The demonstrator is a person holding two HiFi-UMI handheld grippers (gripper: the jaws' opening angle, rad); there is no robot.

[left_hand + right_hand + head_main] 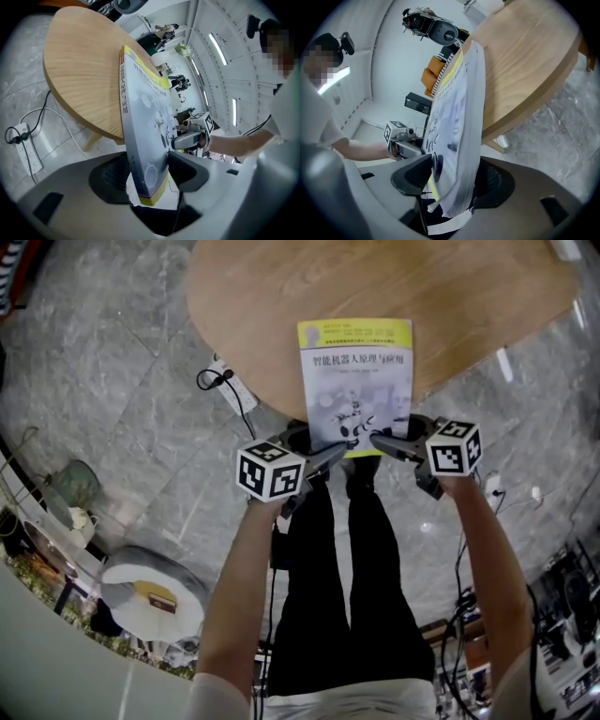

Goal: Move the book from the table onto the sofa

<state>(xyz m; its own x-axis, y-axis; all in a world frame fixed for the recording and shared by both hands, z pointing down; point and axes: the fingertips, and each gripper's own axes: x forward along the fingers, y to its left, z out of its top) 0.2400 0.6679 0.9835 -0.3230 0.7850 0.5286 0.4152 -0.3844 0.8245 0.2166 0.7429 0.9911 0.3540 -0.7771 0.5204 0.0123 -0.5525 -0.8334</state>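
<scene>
A book with a yellow-banded white cover lies flat on the round wooden table, its near end overhanging the table's edge. My left gripper reaches in at the book's near left corner, and my right gripper at the near right corner. In the left gripper view the book stands edge-on between the wide jaws of the left gripper. In the right gripper view the book's page edge sits between the spread jaws of the right gripper. Both stand open around the book.
A white power strip with a black cable lies on the marble floor left of the table. A round white stool-like object stands at lower left. The person's legs in black trousers are right below the table edge.
</scene>
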